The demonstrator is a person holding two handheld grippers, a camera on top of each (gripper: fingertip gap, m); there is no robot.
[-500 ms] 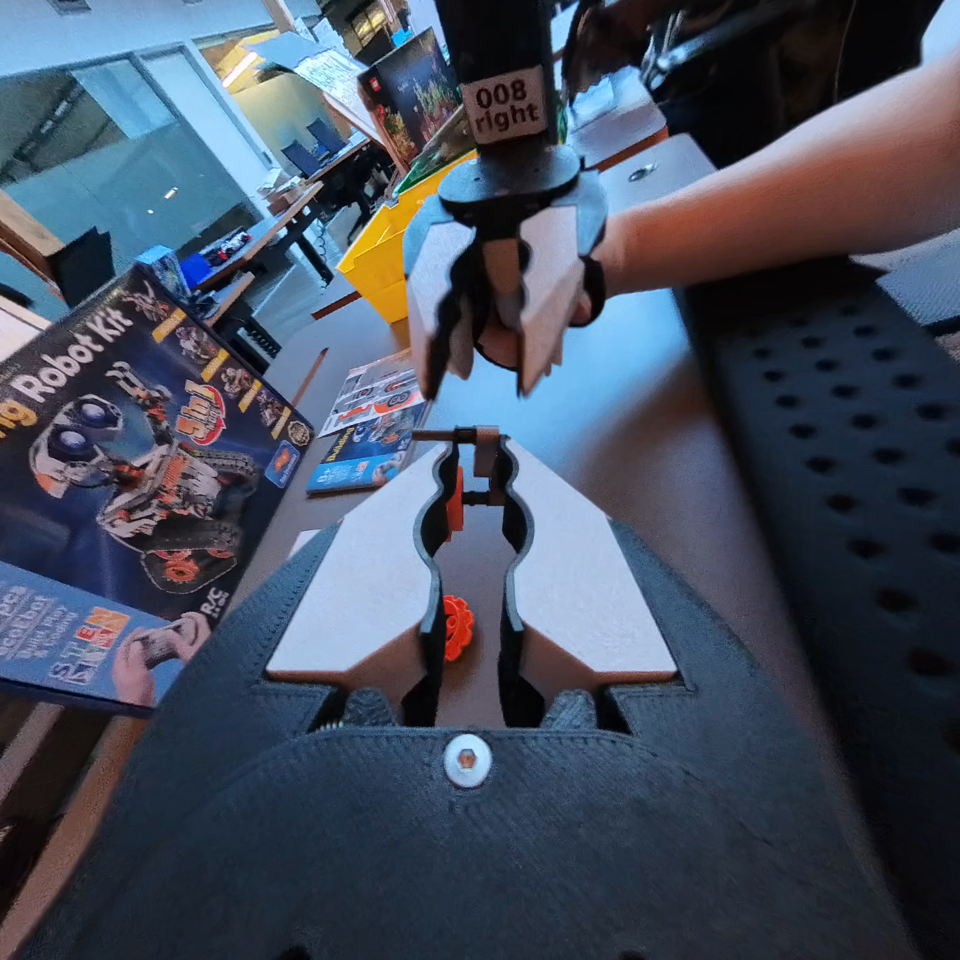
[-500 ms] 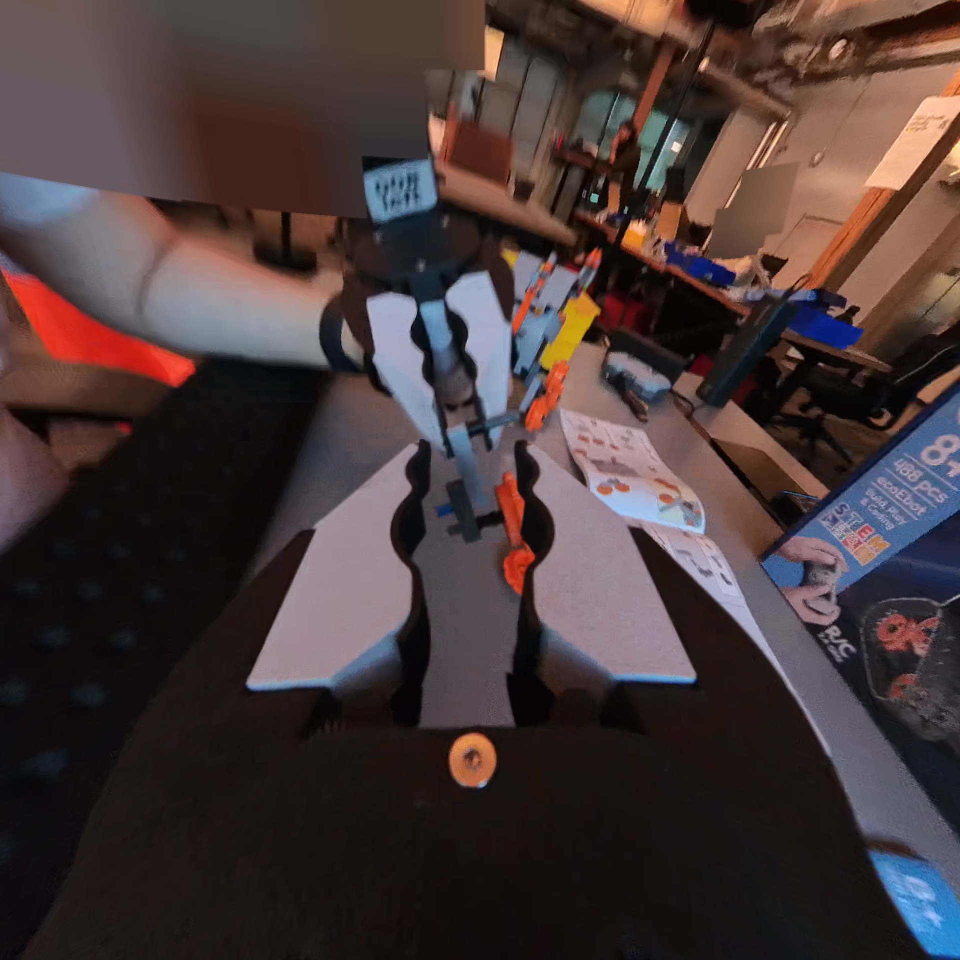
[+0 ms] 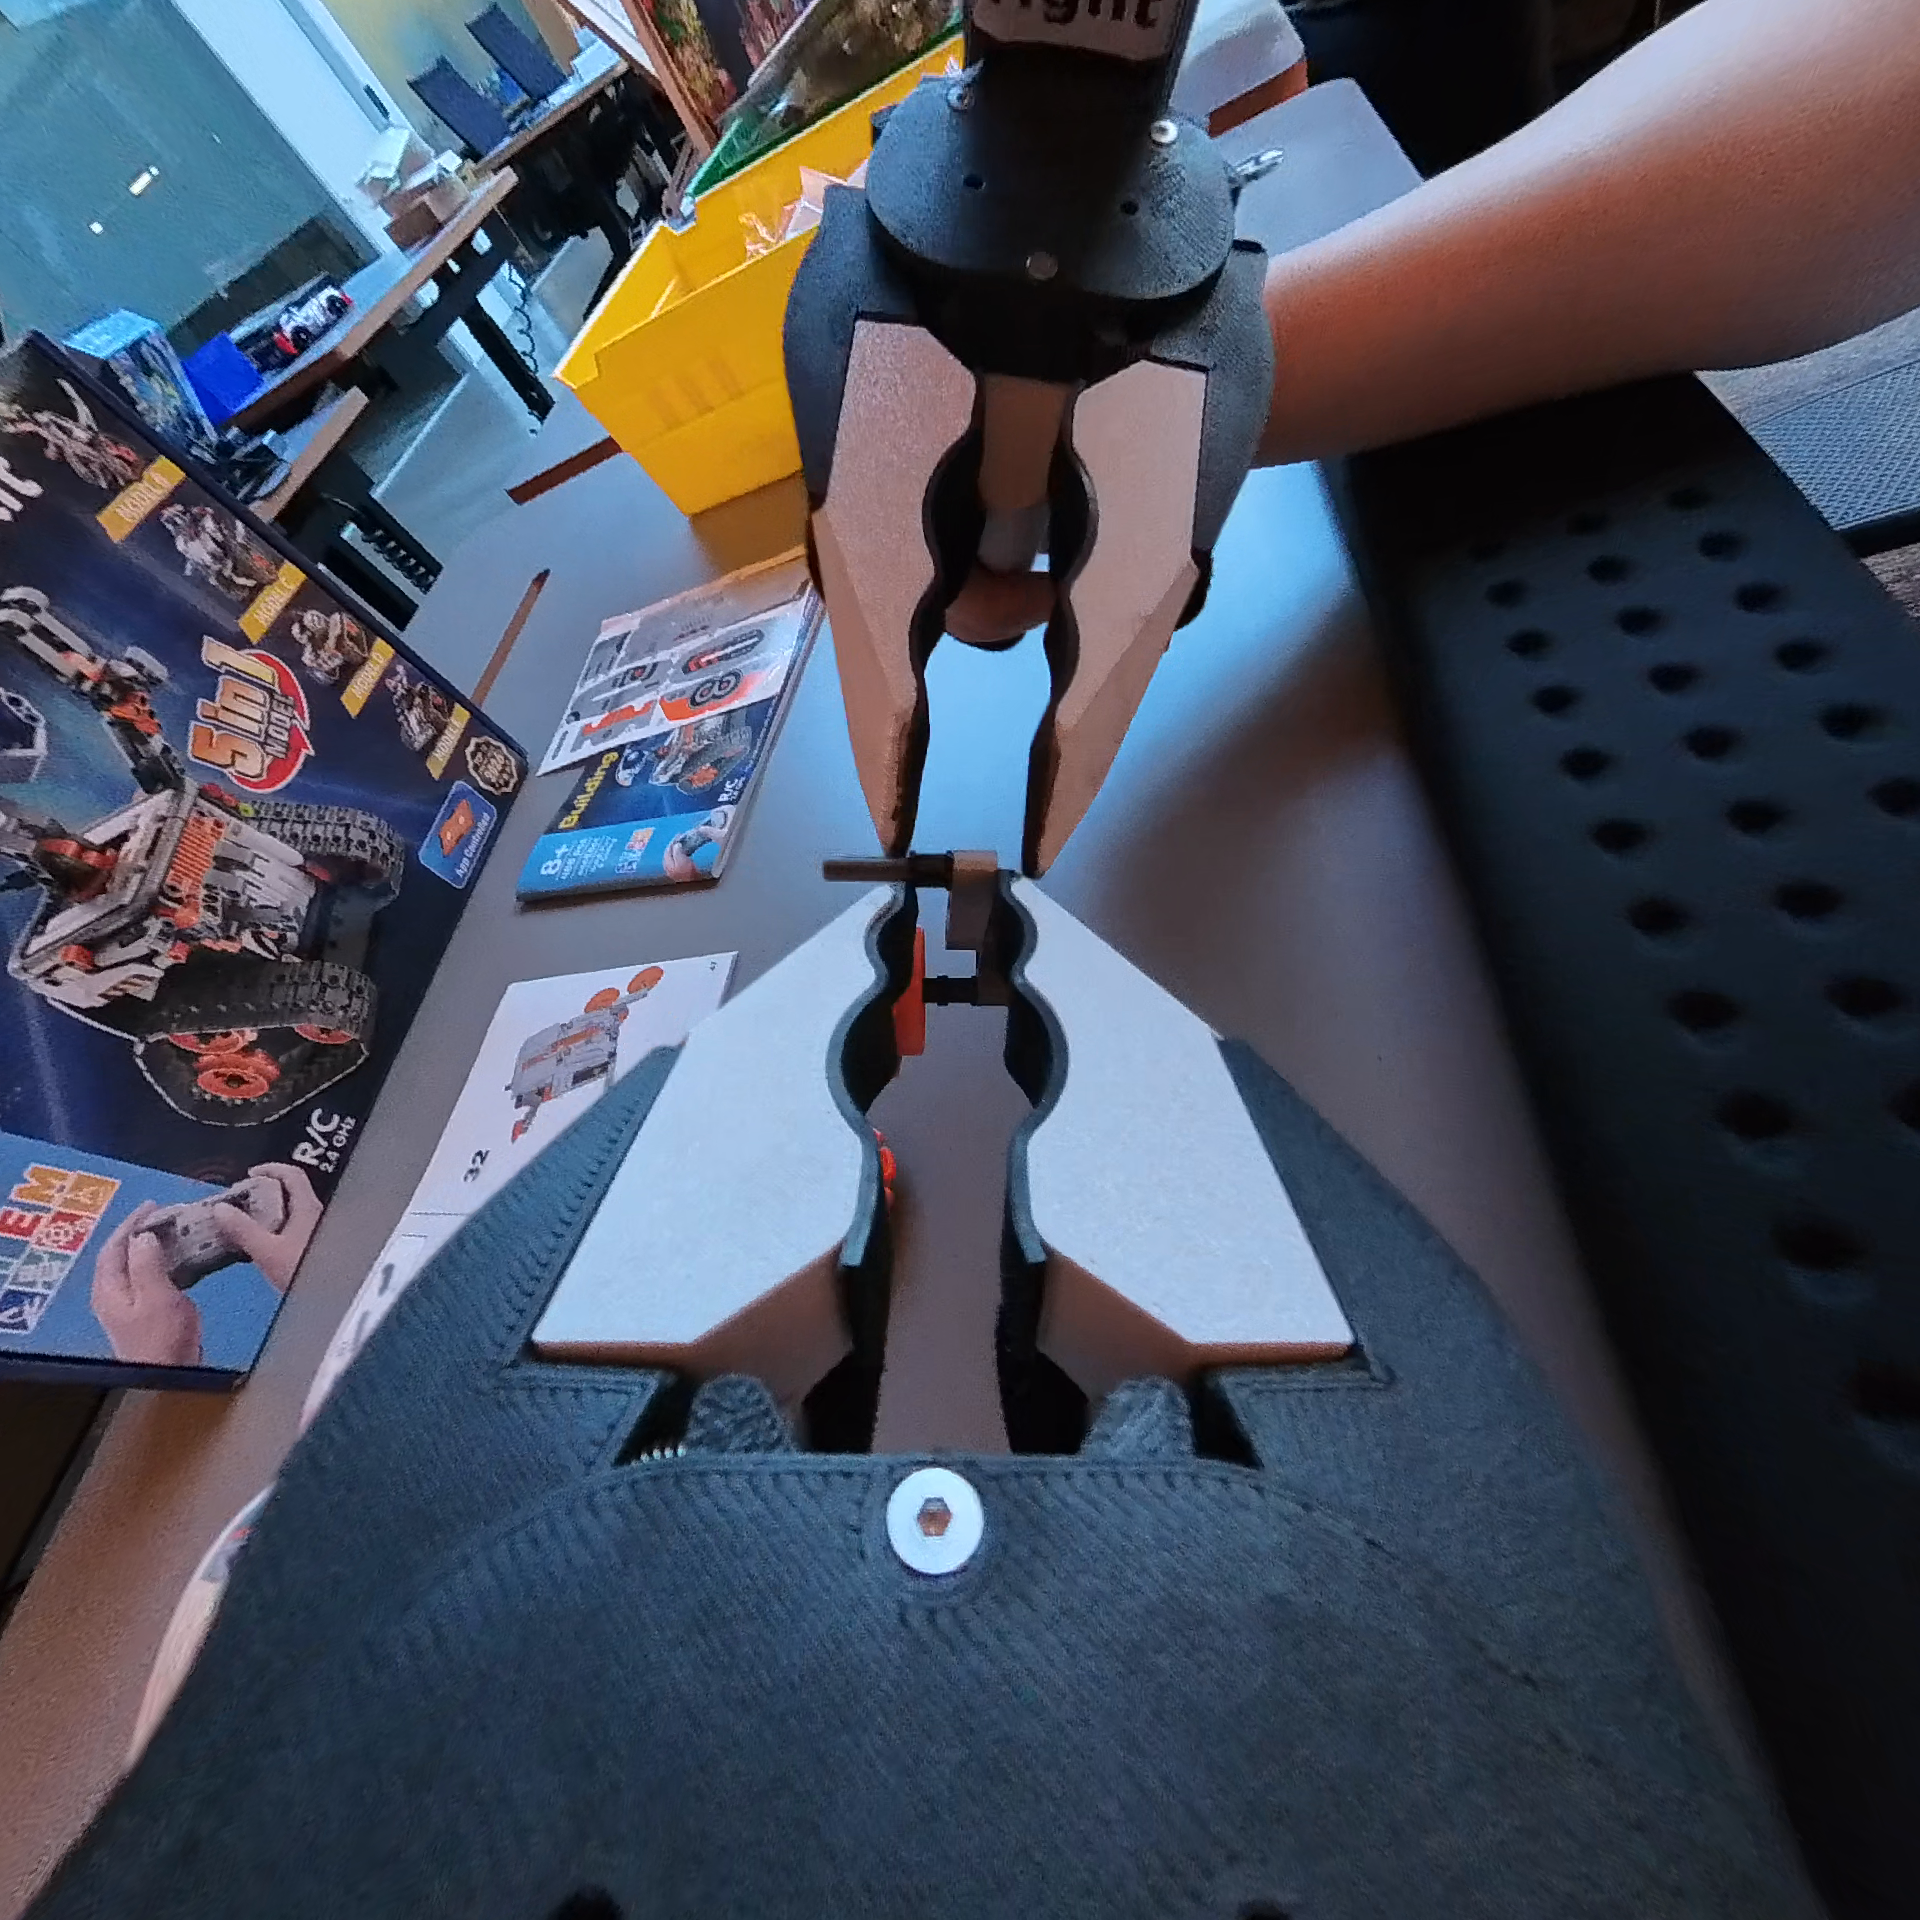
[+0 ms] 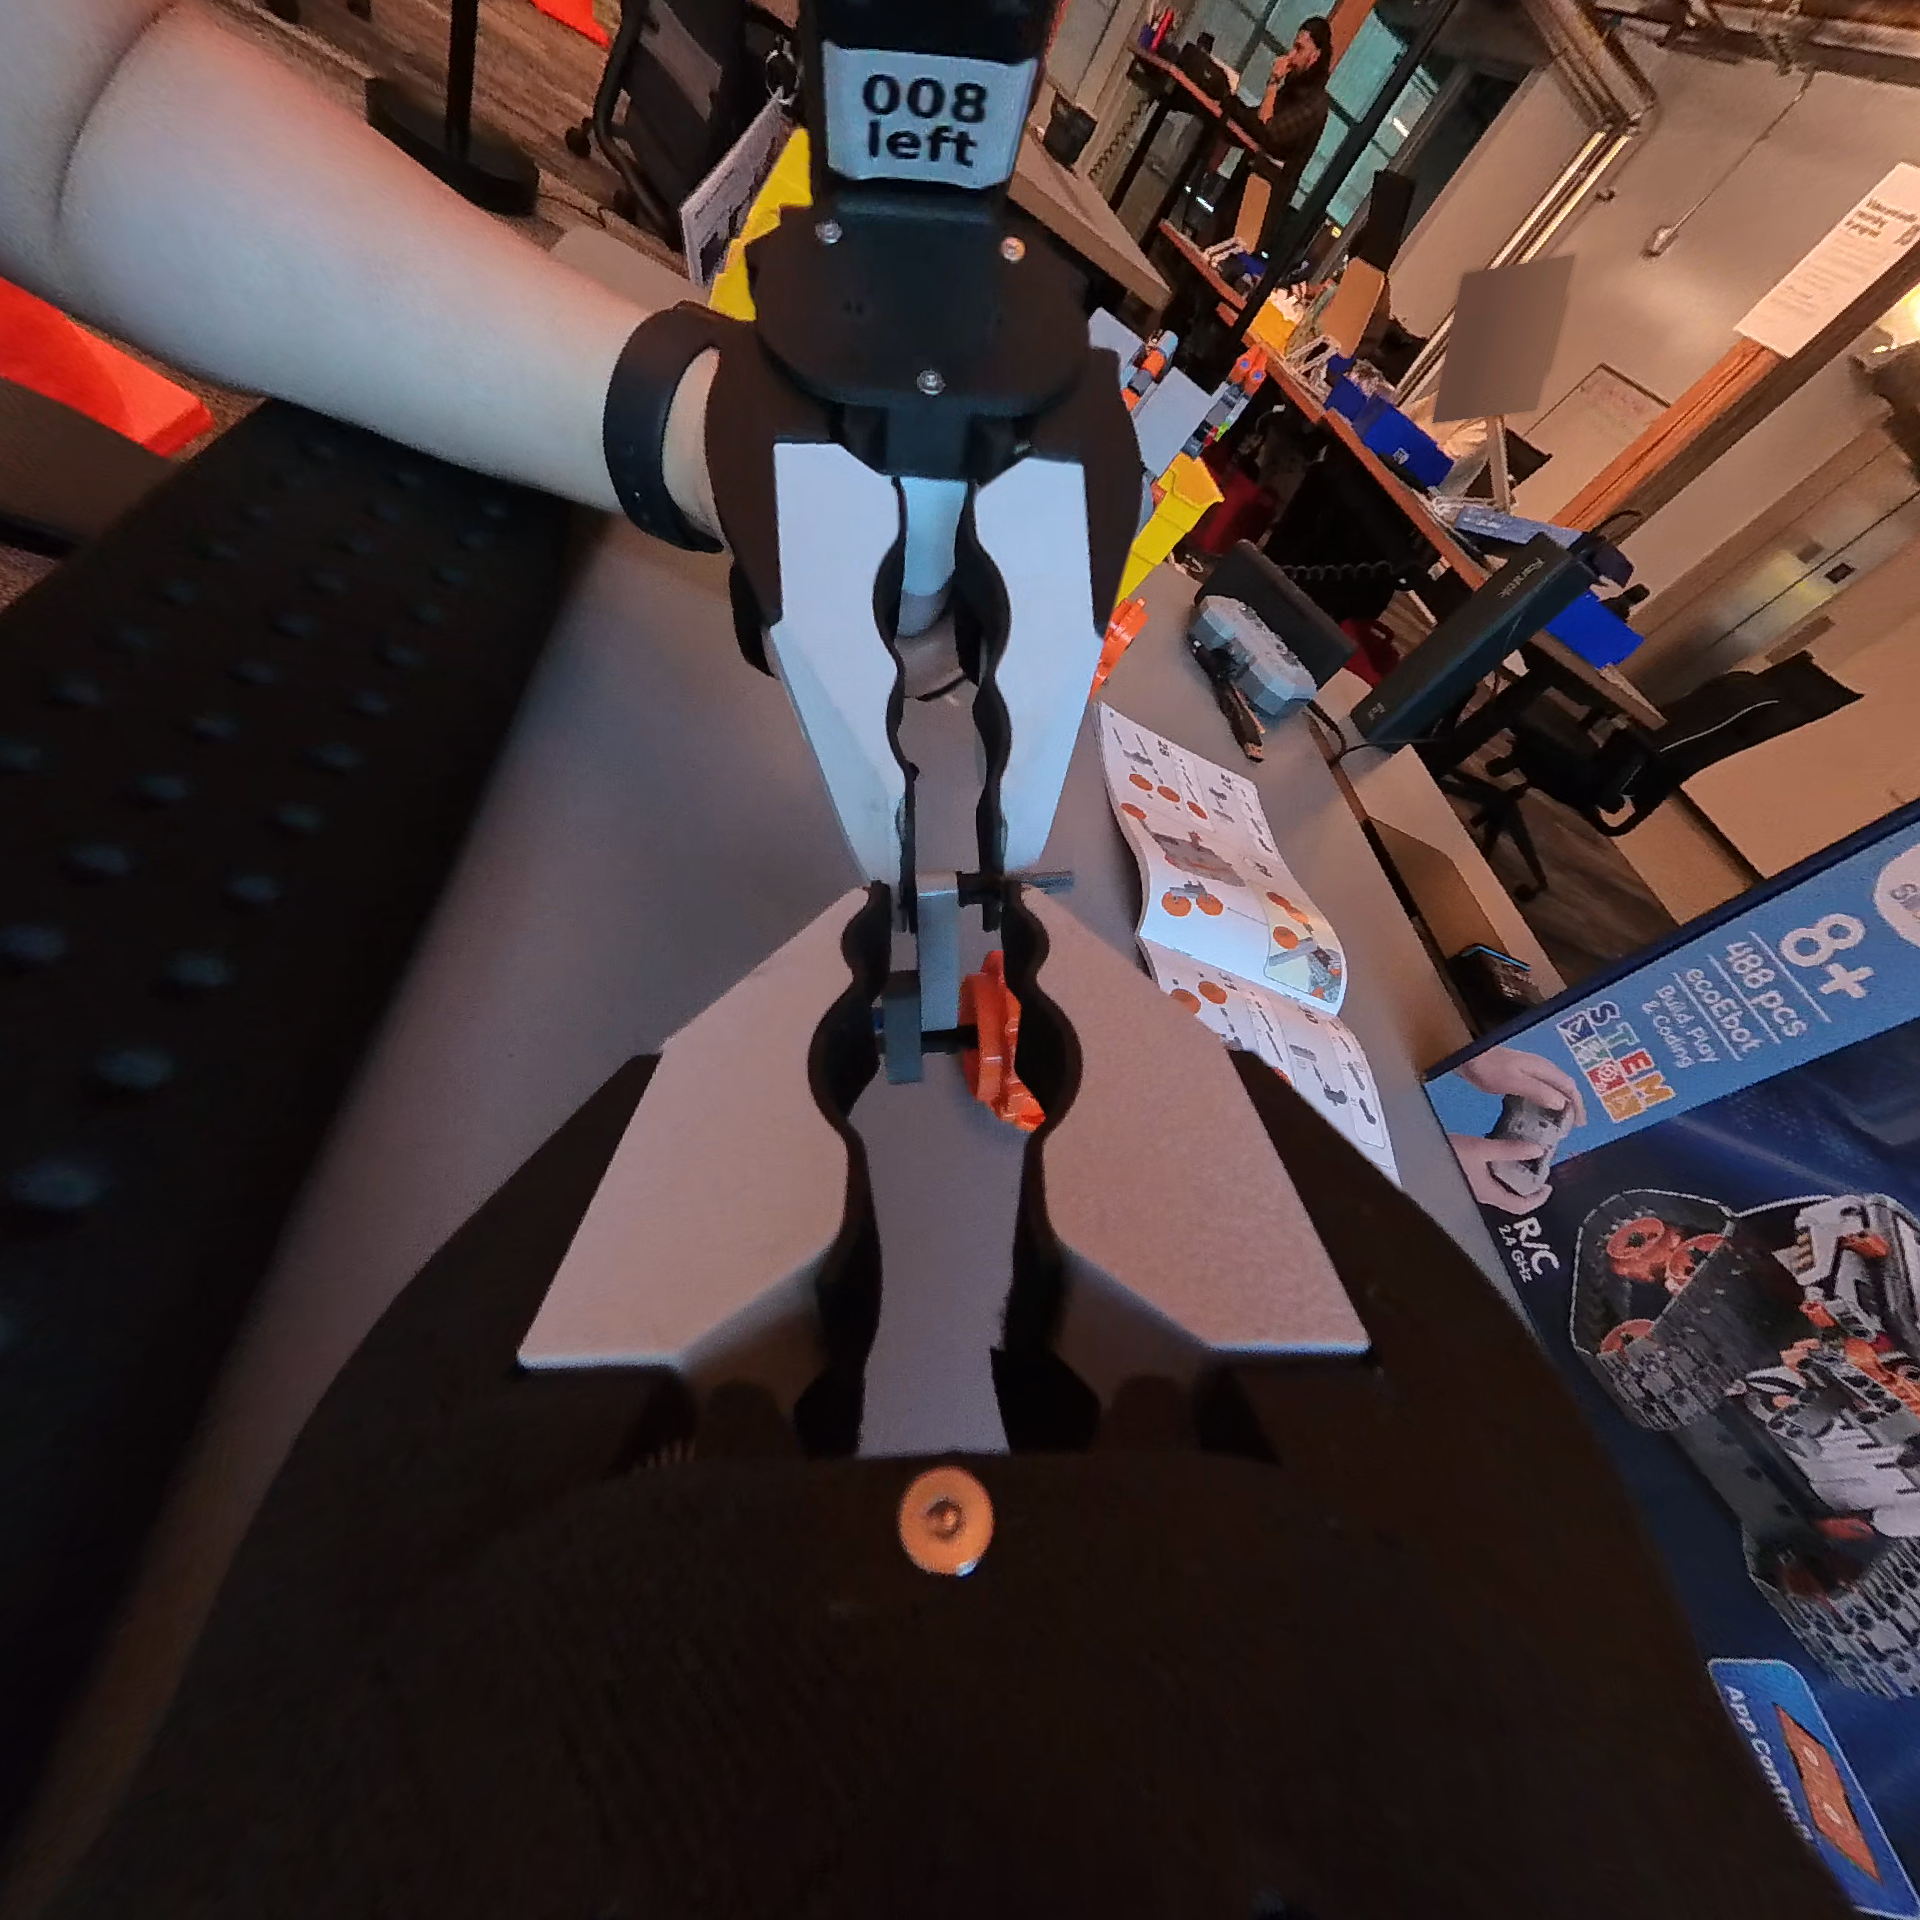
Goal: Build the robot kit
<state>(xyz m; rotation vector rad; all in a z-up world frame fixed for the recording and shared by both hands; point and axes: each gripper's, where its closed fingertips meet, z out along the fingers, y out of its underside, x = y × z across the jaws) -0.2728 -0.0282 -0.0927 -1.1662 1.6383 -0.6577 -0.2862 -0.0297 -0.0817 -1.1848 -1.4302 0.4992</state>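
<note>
both grippers tip to tip above the counter [image 3: 1195, 831]. left gripper [image 3: 951, 914] clamped on small toy part [image 3: 971, 930] with orange gear [image 4: 992, 1039]; right gripper [image 4: 951, 914] pinching its thin axle end. light, stiff, probably easily popped apart; best held by the grey beam.

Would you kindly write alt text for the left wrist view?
The left gripper holds a small assembly of grey beam, axles and orange gear above a grey table, meeting the right gripper tip to tip; a toy box lies left.
</note>
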